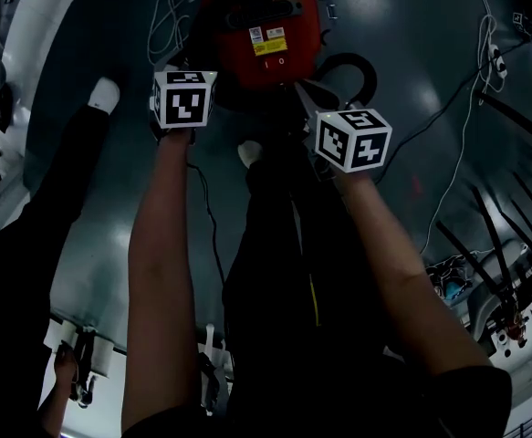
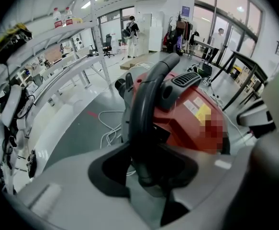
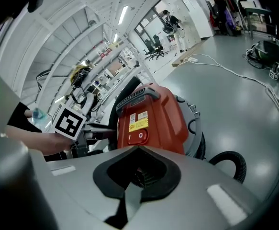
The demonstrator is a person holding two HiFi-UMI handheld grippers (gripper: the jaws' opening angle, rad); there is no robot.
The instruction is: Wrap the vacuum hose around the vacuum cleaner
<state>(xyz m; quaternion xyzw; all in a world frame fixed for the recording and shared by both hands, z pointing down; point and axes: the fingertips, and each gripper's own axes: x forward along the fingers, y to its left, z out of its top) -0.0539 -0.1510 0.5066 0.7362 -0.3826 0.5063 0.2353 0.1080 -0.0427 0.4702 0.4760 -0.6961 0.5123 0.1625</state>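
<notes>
My left hand-held gripper clamped on black hose; my right hand-held gripper jaws together. Red vacuum cleaner at 12 o'clock on glossy grey floor. White cable trails at 2 o'clock. Shelving racks at 10 o'clock in left gripper view.

From overhead, the head view looks steeply down on the red plastic vacuum cleaner; both gripper views face that same machine, low and close.

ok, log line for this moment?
left claw: shut on hose | right claw: shut | vacuum: on floor
</notes>
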